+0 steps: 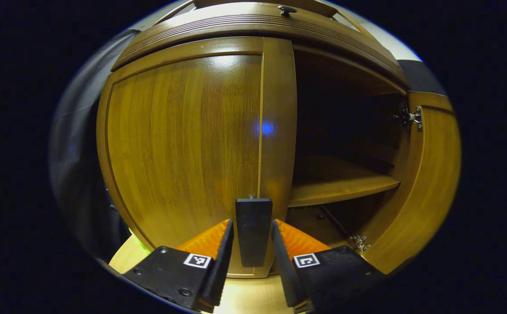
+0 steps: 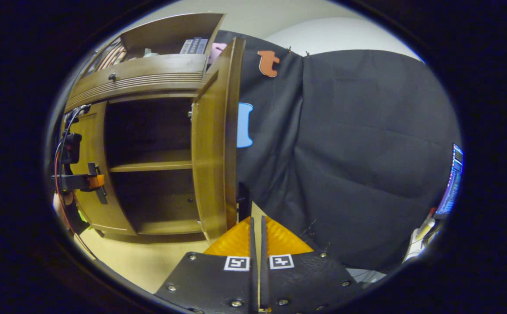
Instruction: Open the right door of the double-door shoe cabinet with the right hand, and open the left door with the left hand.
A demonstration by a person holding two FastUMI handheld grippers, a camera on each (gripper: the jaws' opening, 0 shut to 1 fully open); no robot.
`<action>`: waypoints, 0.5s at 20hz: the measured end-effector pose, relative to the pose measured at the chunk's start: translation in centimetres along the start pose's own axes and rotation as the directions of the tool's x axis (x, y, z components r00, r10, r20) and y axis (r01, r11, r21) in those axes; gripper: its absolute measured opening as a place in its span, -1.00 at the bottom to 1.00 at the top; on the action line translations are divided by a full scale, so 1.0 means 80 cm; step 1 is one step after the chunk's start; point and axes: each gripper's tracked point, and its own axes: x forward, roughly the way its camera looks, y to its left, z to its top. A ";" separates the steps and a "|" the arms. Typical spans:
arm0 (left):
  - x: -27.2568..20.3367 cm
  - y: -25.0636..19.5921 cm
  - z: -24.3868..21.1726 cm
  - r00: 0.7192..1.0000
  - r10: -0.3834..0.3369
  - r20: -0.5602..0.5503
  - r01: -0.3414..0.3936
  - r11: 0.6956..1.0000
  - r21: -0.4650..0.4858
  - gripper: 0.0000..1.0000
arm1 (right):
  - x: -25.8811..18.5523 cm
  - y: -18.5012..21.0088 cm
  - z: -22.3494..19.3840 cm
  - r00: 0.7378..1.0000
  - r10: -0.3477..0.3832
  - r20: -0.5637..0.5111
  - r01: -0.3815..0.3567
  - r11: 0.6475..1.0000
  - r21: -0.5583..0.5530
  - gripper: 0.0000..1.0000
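The wooden shoe cabinet (image 1: 253,26) stands close in front in the left gripper view. Its left door (image 1: 183,139) is closed. The left door's upright black handle (image 1: 253,231) sits between the fingers of my left gripper (image 1: 253,223), which press on it from both sides. The right door (image 1: 428,183) is swung wide open, showing a dark inside with a shelf (image 1: 336,183). In the right gripper view the open right door (image 2: 214,139) stands edge-on, and my right gripper (image 2: 256,220) is shut on nothing just beside its lower edge. My left gripper (image 2: 98,183) shows at the left door (image 2: 90,174).
A black cloth wall (image 2: 358,152) hangs right of the cabinet. A screen (image 2: 452,183) glows at the far right. The pale floor (image 2: 149,257) runs in front of the cabinet. Small items sit on an upper shelf (image 2: 170,39). A drawer knob (image 1: 287,9) is above the doors.
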 end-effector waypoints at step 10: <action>-0.018 0.004 -0.001 1.000 0.008 0.014 -0.008 1.000 0.001 -0.33 | -0.008 -0.006 -0.006 1.000 0.007 -0.011 -0.007 1.000 0.001 -0.95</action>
